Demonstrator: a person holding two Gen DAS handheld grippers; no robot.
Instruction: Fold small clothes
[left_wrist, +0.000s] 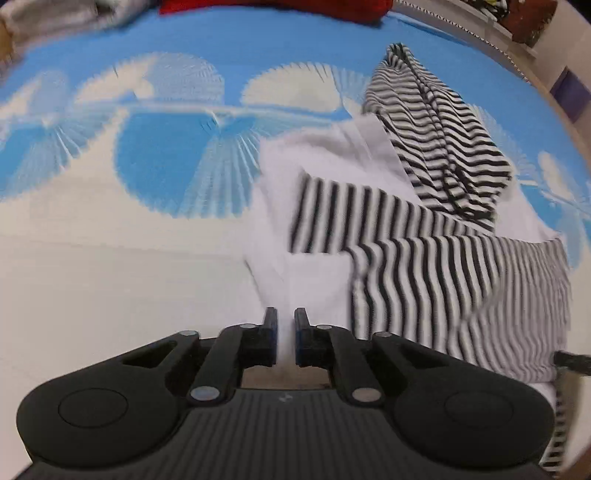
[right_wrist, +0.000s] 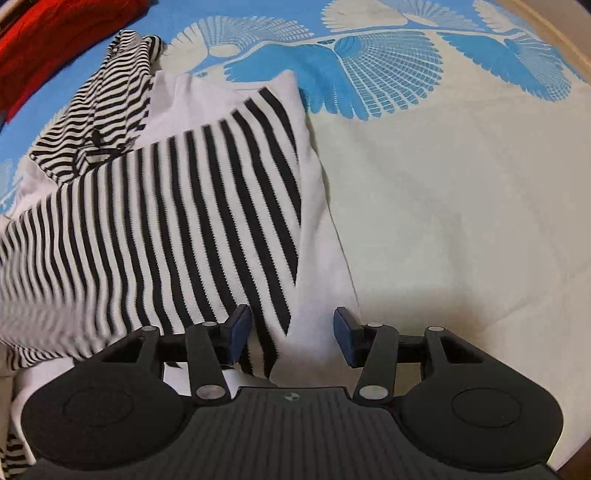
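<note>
Red cloth (left_wrist: 273, 9) lies beyond the striped garment (right_wrist: 177, 206) on the bedsheet (right_wrist: 461, 203).

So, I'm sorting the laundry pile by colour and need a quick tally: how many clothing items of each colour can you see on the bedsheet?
Black-and-white striped: 1, the striped garment, whose white edge is pinched in the left gripper
Red: 1, the red cloth at the far edge
Grey: 1, a blurred grey cloth in the left wrist view
Total: 3

striped garment (right_wrist: 177, 206) on bedsheet (right_wrist: 443, 221)
</note>
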